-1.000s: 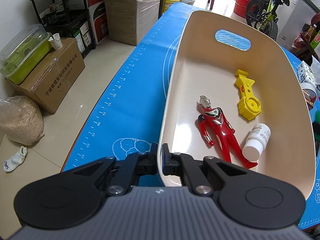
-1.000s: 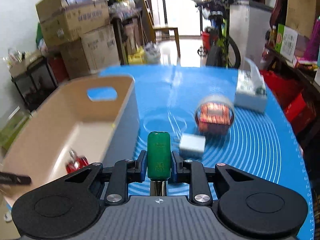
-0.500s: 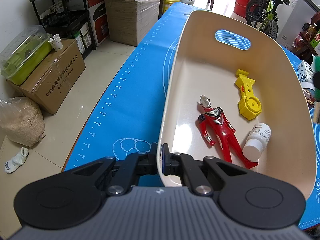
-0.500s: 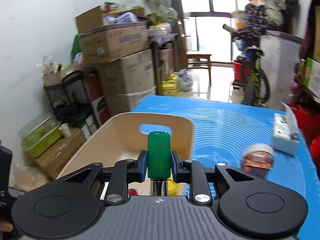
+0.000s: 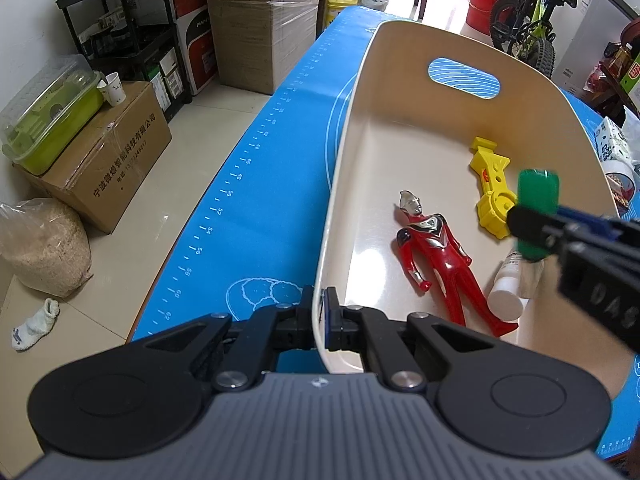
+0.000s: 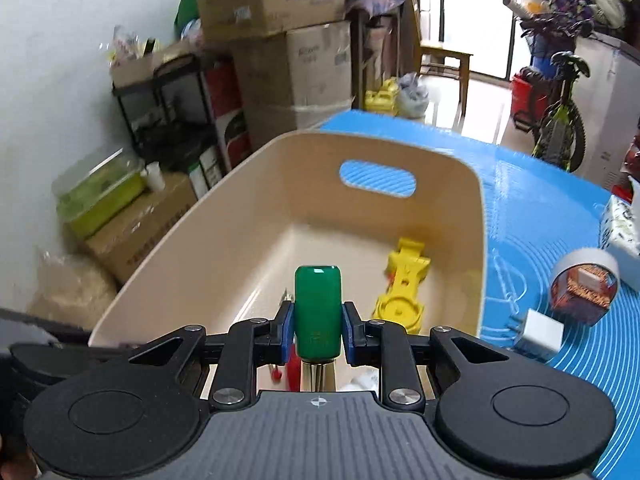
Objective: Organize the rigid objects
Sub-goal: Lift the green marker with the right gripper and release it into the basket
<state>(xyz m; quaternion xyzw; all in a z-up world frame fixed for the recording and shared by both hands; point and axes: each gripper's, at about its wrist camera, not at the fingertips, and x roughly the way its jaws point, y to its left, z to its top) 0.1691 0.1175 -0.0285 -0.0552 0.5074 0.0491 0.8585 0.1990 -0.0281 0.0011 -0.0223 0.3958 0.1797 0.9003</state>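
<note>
A cream bin (image 5: 400, 128) stands on the blue mat. My left gripper (image 5: 319, 320) is shut on the bin's near rim. Inside lie a red toy figure (image 5: 436, 256), a yellow plastic toy (image 5: 490, 184) and a white bottle (image 5: 506, 300). My right gripper (image 6: 318, 320) is shut on a green-handled tool (image 6: 318, 312) and holds it above the inside of the bin (image 6: 280, 208), over the yellow toy (image 6: 402, 288). In the left wrist view the green handle (image 5: 536, 200) hangs over the bin's right side.
On the mat right of the bin are a roll of tape (image 6: 584, 284), a white charger (image 6: 538, 336) and a tissue pack (image 6: 620, 220). Cardboard boxes (image 5: 104, 152), a shelf and a sack stand on the floor to the left.
My right gripper has carried the green-handled tool leftward from over the mat to above the inside of the bin. My left gripper has kept its hold on the rim.
</note>
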